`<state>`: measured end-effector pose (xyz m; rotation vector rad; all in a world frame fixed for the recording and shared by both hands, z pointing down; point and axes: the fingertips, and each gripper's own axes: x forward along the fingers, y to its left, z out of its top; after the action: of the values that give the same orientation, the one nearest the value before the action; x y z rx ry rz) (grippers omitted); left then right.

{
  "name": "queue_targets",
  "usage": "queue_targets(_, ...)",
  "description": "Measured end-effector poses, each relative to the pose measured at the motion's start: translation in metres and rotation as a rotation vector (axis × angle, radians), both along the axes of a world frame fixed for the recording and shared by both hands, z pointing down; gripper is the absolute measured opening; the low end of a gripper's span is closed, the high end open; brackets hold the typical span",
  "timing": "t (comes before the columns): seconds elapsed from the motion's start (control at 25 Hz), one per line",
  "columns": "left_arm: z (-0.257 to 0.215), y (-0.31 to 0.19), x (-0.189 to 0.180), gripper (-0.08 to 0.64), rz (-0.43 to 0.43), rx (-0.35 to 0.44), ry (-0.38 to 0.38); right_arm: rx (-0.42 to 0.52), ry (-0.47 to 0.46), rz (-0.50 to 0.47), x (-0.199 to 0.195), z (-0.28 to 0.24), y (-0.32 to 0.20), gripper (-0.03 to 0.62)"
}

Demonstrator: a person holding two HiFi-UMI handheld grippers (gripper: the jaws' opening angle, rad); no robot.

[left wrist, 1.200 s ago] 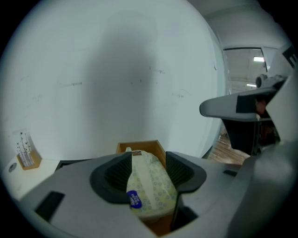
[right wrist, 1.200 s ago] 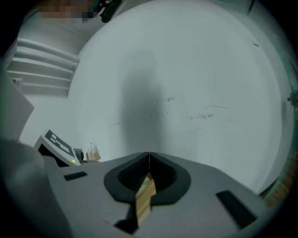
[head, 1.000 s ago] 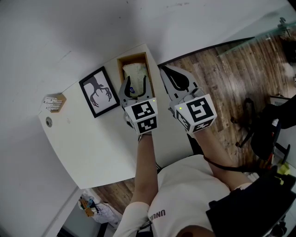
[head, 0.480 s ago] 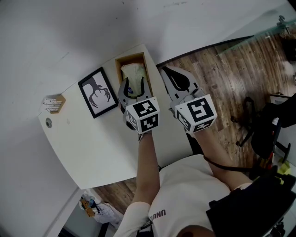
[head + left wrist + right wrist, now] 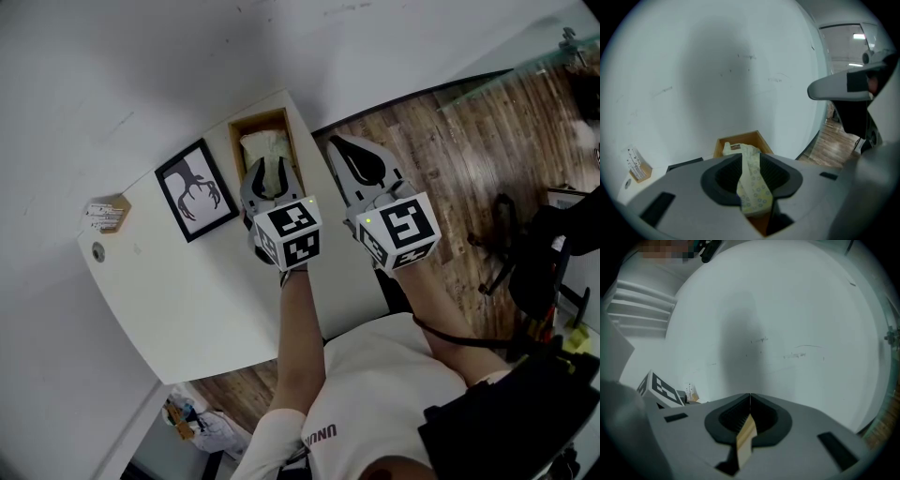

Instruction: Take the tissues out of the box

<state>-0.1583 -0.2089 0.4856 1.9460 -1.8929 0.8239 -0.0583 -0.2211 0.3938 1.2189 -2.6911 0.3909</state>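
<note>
A wooden tissue box (image 5: 234, 142) stands at the far edge of the white table (image 5: 187, 281), against the wall. Pale tissues (image 5: 262, 145) bulge out of its open top. My left gripper (image 5: 272, 169) hovers over the box. Its jaws are closing, and a strip of patterned tissue (image 5: 752, 183) runs up between them from the box (image 5: 740, 138), touching both pads (image 5: 774, 172). My right gripper (image 5: 345, 148) is at the box's right side. In the right gripper view it (image 5: 750, 397) is shut on a thin wooden wall (image 5: 745, 439).
A black-framed picture (image 5: 194, 190) lies left of the box. Farther left are a small card holder (image 5: 110, 212) and a round hole (image 5: 98, 249) in the tabletop. The wall rises just behind the box. A chair base (image 5: 506, 246) stands on the wooden floor at right.
The left gripper's jaws have narrowed from wide open onto the tissue over the box. The right gripper has stayed where it was.
</note>
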Motion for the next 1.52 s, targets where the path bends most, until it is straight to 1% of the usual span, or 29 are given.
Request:
queue_targets(0.08, 0.004, 0.0, 0.003, 0.127, -0.004, -0.01, 0.046, -0.004, 0.001, 0.0, 0.001, 0.001, 0.0, 0.02)
queue_targets(0.16, 0.009, 0.002, 0.003, 0.127, -0.027, -0.028, 0.082, -0.007, 0.0, 0.001, 0.002, 0.001, -0.001, 0.02)
queue_targets(0.32, 0.014, 0.002, 0.0, 0.126, -0.051, -0.037, 0.103, -0.008, -0.001, 0.006, 0.006, 0.002, -0.005, 0.02)
queue_targets(0.44, 0.02, 0.004, -0.001, 0.095, -0.053, -0.063, 0.122, -0.011, -0.002, 0.005, 0.006, 0.003, -0.006, 0.02)
queue_targets(0.56, 0.018, 0.004, -0.004, 0.066, -0.059, -0.063, 0.145, -0.014, -0.003, 0.0, 0.003, 0.004, -0.007, 0.02)
queue_targets(0.64, 0.017, 0.004, -0.005, 0.046, -0.061, -0.061, 0.153, -0.015, -0.003, -0.005, 0.002, 0.004, -0.008, 0.02)
queue_targets(0.96, 0.016, 0.004, -0.007, 0.015, -0.066, -0.053, 0.158, -0.014, -0.001, -0.011, -0.001, 0.004, -0.009, 0.02)
queue_targets(1.12, 0.014, 0.003, -0.008, 0.014, -0.073, -0.043, 0.179, -0.013, -0.001, -0.01, -0.001, 0.003, -0.008, 0.02)
queue_targets(1.32, 0.006, 0.002, -0.007, 0.012, -0.063, -0.018, 0.164, -0.013, -0.002, -0.012, -0.002, 0.002, -0.006, 0.02)
queue_targets(1.52, 0.0, 0.002, -0.007, 0.012, -0.06, 0.001, 0.172, -0.011, -0.003, -0.013, -0.003, 0.0, -0.004, 0.02)
